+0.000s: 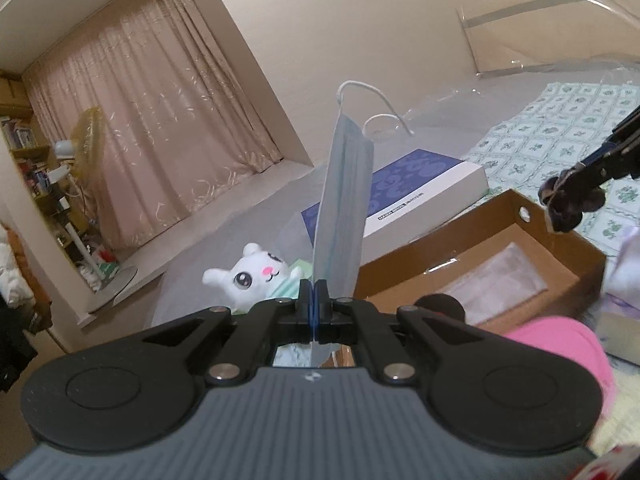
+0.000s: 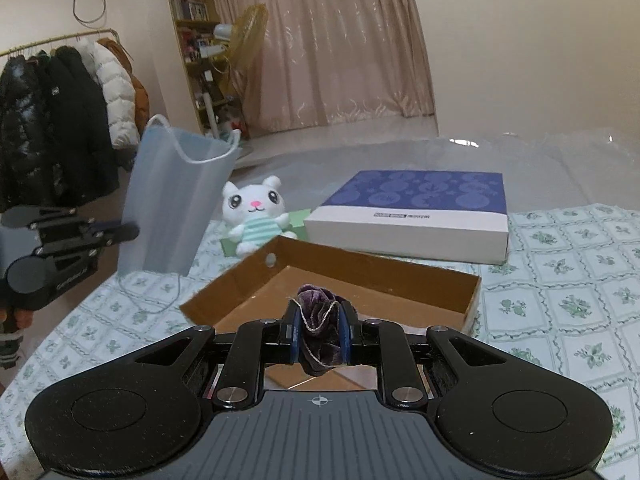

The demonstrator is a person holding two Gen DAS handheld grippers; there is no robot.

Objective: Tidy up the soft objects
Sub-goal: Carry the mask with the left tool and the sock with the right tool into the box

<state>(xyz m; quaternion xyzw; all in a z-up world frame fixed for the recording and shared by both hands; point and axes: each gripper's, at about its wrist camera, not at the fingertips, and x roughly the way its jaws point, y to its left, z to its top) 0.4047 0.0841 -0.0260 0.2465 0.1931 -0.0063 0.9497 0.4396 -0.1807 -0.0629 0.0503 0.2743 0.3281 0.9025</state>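
**Mask and scrunchie held over the quilted bed**

The left gripper has its jaws pressed together on the lower edge of a pale blue face mask, which stands up from the pads with its white ear loops curling off the top. From the other side the mask hangs in the air past the left edge of the bed, one loop trailing down toward the cover.

The right gripper pinches a dark purple velvet scrunchie between its blue pads, just in front of the open brown cardboard box. That box sits on the bed cover, a white quilt printed with green sprigs, and something pale and crinkled lies in its bottom.

Behind the box, touching or nearly so, lies a flat white box with a blue patterned lid. Beside it, toward the left, a white plush cat in a mint-striped top sits against a green carton. Clear plastic sheeting covers the far part of the bed.

Beyond are long beige-pink curtains, a standing fan, crowded bookshelves, and a rail of dark and white coats along the left wall.
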